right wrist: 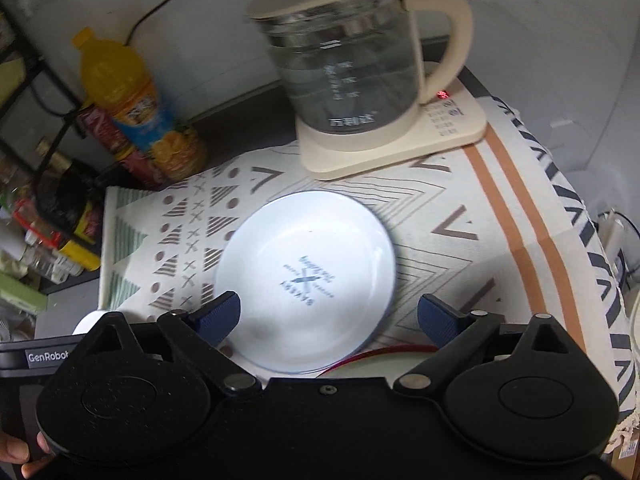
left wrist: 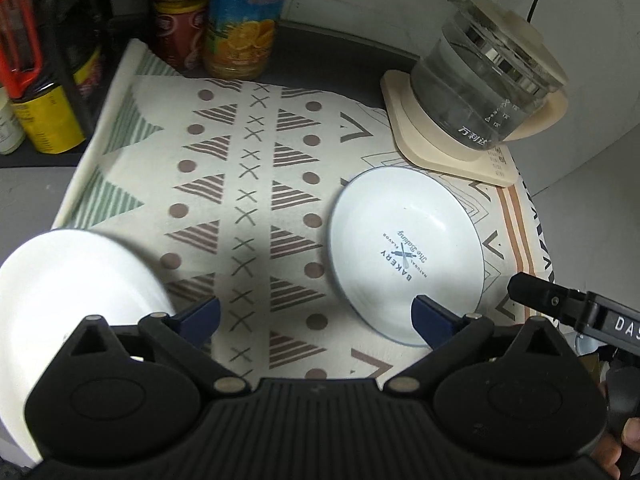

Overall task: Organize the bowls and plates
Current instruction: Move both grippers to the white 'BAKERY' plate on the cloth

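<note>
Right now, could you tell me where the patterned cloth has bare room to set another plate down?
The widest free patch runs down the cloth between the plain white plate and the printed bowl. It is crowded behind, by the bottles, and around the kettle base near the bowl.

White bowl (left wrist: 406,256) with blue print; cream cloth (left wrist: 256,184) with brown triangles
</note>
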Available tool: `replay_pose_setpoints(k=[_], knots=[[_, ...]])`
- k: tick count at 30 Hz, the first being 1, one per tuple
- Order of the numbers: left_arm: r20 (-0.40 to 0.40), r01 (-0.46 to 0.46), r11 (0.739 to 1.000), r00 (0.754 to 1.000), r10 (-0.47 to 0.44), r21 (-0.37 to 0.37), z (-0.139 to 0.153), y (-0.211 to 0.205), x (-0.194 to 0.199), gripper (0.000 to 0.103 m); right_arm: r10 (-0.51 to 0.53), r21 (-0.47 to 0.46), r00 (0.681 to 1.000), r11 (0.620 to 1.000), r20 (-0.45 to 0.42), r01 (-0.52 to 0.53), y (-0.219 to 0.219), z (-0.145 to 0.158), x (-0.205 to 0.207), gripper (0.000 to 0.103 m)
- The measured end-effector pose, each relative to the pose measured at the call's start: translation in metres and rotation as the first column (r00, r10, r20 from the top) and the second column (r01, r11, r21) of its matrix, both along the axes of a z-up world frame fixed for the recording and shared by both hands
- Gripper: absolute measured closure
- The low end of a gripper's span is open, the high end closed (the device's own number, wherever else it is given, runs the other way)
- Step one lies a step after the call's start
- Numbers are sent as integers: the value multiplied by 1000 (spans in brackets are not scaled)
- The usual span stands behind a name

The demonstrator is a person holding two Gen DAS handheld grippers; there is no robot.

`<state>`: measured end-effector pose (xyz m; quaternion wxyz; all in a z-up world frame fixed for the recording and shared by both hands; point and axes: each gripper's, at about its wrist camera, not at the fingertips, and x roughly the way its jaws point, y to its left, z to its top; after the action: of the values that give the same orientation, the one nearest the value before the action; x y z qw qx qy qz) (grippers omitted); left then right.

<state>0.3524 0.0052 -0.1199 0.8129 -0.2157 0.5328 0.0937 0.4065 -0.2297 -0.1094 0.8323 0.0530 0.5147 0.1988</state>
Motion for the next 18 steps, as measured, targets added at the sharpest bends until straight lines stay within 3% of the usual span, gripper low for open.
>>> replay_pose_setpoints(k=[5, 10, 15, 18], knots=[[-18, 17, 1000, 1000, -18, -21, -12, -2, 18, 4, -30, -5, 999, 1000, -38, 30, -4, -11, 16, 18], [-36, 11, 998, 999, -13, -67, -27, 2, 32, 5, -56, -14, 994, 998, -89, 55, -7, -26, 30, 33], [-50, -14, 993, 999, 8, -114, -39, 6, 41, 18, -78, -21, 987, 997, -142, 76, -8, -41, 42, 45], [-70, -31, 988, 997, 21, -151, -50, 9, 47, 34, -97, -21, 979, 995, -179, 95, -8, -49, 50, 55]])
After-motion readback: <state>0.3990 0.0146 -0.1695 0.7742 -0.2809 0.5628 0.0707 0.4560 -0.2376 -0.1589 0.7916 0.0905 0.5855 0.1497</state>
